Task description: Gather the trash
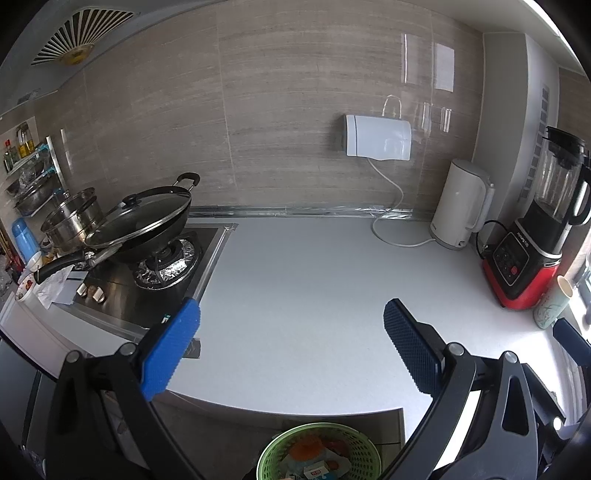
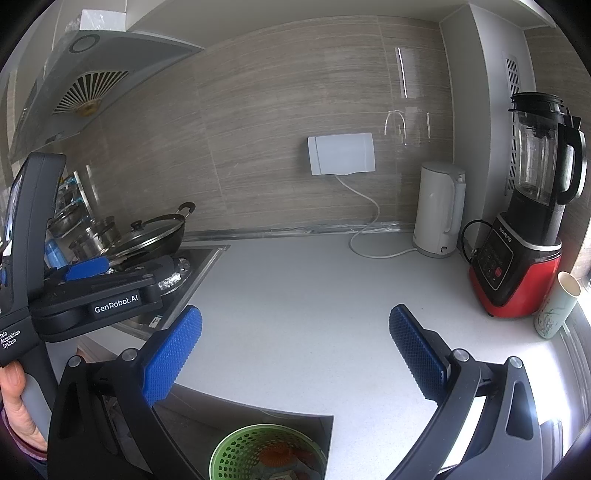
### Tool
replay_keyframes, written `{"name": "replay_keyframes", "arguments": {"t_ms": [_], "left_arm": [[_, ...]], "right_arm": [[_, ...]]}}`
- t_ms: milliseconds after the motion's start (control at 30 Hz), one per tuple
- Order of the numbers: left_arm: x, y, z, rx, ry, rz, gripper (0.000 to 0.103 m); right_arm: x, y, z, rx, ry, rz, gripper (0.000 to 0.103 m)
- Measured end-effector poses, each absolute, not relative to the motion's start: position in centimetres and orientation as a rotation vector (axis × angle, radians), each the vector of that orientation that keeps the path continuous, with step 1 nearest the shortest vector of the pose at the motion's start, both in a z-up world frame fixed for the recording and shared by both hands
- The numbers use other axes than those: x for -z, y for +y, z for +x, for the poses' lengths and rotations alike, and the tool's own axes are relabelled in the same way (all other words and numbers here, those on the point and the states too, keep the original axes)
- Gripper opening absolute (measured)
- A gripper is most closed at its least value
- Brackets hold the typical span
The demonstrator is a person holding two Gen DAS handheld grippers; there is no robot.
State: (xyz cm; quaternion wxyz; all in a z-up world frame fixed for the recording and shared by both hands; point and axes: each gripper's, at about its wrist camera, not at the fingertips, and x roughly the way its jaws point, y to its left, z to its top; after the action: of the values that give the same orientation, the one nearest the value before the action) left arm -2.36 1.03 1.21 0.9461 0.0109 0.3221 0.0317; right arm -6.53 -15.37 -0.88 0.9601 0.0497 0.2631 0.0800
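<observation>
Showing only rightward: hand (image 2: 16, 406) gripping left gripper (image 2: 86, 269).

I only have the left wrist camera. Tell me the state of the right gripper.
Observer: The right gripper is open, with nothing between its blue textured fingers.
Operator: Report what is holding my left gripper.
Observer: A hand is wrapped around the grey handle of the left gripper, at the left edge of the right wrist view.
Operator: Say what is on top of the range hood.
Observer: A pale box rests on top of the grey range hood.
</observation>
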Motion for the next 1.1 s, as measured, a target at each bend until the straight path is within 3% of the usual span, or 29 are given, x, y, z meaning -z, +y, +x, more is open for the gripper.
{"name": "replay_keyframes", "arguments": {"t_ms": [1100], "left_arm": [[-1.36,1.08,-1.9,-0.047,0.654,0.038,0.095]], "right_arm": [[1.02,-15.72,-6.31,-0.161,0.544,0.102,0.101]]}}
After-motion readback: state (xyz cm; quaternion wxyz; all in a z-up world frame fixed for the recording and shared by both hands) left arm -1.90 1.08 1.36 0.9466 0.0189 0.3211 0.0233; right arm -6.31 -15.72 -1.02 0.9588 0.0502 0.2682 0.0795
